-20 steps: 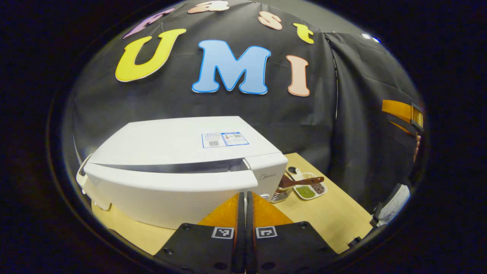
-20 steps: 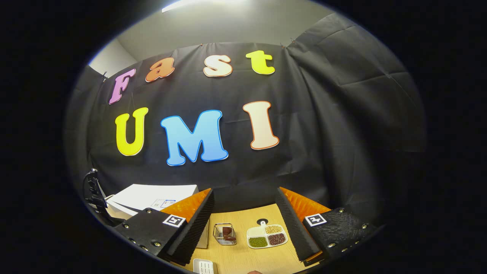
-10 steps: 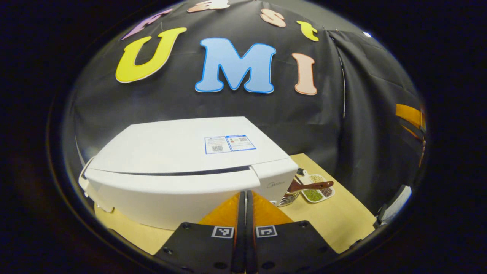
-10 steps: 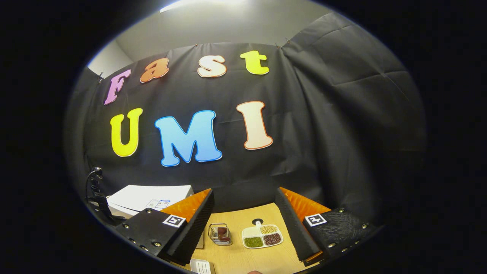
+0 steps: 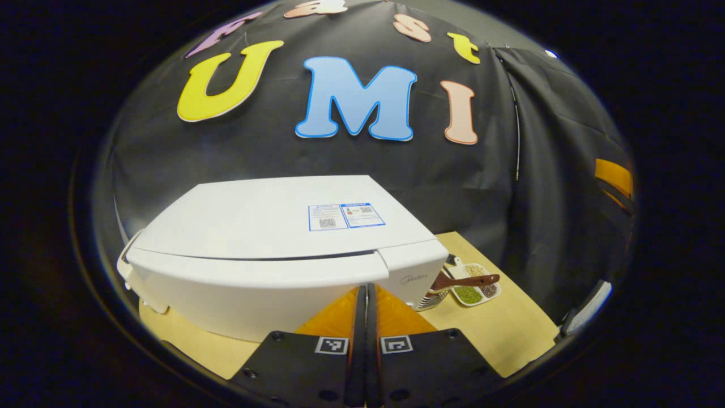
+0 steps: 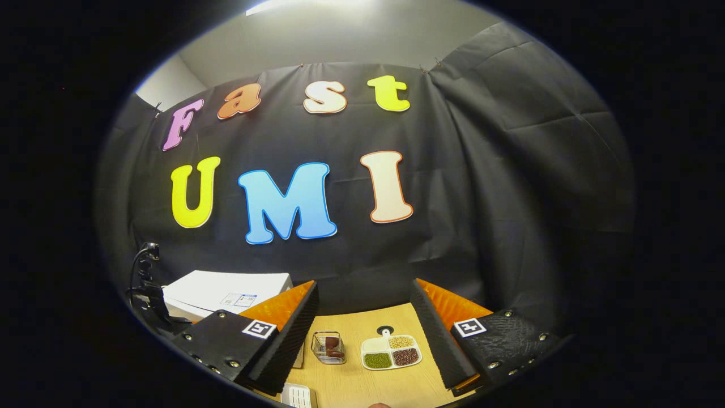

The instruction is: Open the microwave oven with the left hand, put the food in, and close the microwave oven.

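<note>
Microwave oven (image 5: 272, 249): large white rigid box on the wooden table (image 5: 498, 328), door seam nearly flush; likely heavy and stable, best taken at the door's free edge. Right of it, a divided dish (image 6: 391, 352) and wire basket (image 6: 328, 347). Left gripper (image 5: 366, 294): fingers pressed together, empty, against the door front. Right gripper (image 6: 362, 317): spread wide, empty.

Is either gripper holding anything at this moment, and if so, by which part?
Nothing is held. The left gripper is shut on nothing, its tips against the microwave door; the right gripper is open and empty.
</note>
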`<action>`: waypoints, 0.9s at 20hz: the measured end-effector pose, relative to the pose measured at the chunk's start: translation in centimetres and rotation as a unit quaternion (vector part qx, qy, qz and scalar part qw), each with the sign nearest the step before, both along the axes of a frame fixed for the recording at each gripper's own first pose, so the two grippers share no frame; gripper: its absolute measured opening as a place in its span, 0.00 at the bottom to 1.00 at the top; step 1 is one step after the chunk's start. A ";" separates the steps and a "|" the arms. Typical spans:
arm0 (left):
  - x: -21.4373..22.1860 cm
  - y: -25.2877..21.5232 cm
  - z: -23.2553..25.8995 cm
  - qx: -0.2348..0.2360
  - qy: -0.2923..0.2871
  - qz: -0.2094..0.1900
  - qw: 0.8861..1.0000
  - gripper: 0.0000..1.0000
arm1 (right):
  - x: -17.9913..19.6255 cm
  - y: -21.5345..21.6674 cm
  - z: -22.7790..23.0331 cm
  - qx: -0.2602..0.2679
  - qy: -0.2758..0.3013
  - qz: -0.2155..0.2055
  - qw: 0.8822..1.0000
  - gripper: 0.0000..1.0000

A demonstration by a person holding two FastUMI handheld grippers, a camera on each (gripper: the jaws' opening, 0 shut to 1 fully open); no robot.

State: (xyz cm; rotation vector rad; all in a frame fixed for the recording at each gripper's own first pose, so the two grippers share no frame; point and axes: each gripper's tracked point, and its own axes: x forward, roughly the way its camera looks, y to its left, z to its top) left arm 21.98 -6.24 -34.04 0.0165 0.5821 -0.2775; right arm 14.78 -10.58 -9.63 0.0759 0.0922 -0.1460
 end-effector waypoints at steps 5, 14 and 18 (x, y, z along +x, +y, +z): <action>0.4 0.9 -0.6 -0.023 0.025 0.019 0.999 0.07 | -0.4 0.5 -0.3 0.002 0.006 0.009 1.000 0.98; -1.9 3.4 8.2 0.001 -0.064 0.031 0.997 0.07 | -2.2 4.9 1.4 -0.003 0.003 0.046 0.999 0.98; -4.8 7.4 19.3 -0.017 -0.156 0.060 0.986 0.07 | -2.8 8.8 3.5 0.004 -0.011 0.070 0.997 0.98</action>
